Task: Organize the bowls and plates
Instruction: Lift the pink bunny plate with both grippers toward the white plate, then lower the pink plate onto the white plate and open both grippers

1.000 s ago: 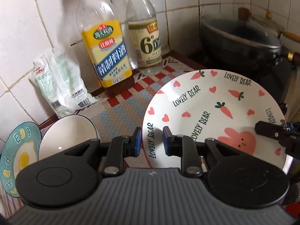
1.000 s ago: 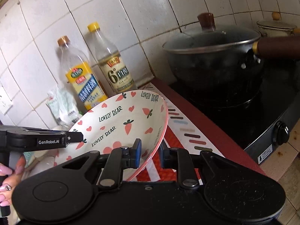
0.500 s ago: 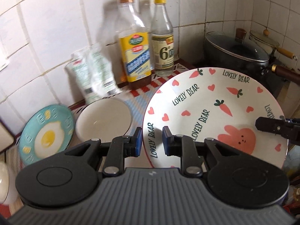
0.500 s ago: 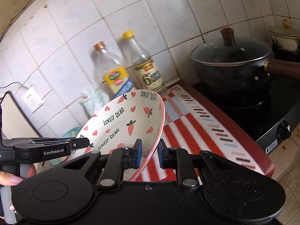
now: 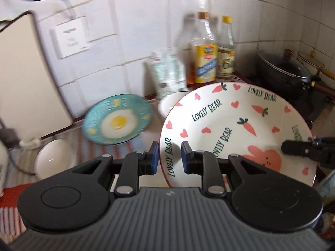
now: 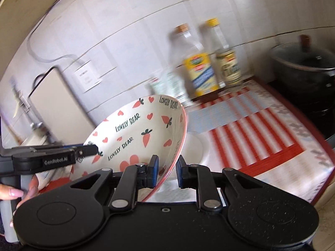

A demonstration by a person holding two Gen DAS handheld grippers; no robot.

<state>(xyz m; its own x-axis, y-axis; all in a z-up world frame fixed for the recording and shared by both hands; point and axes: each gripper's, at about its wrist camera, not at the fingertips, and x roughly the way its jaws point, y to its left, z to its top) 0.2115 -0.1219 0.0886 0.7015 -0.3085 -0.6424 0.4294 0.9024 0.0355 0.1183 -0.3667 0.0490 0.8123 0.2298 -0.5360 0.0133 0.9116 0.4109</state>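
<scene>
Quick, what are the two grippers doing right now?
Left gripper: shut on the rim of the white carrot-and-heart ceramic bowl.
Right gripper: shut on the same bowl's opposite rim.

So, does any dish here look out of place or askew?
Yes. The carrot-print "LOVELY BEAR" bowl is held in the air and tilted, its rim clamped by the left gripper and the right gripper. The egg-print plate looks tilted too.

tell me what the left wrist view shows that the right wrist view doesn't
Left wrist only: the teal fried-egg plate and a small white bowl on the counter.
Right wrist only: a person's hand on the left gripper's grey handle.
Both: the white carrot-and-heart "LOVELY BEAR" bowl, rim clamped by both grippers, two bottles and the dark lidded pot.
</scene>
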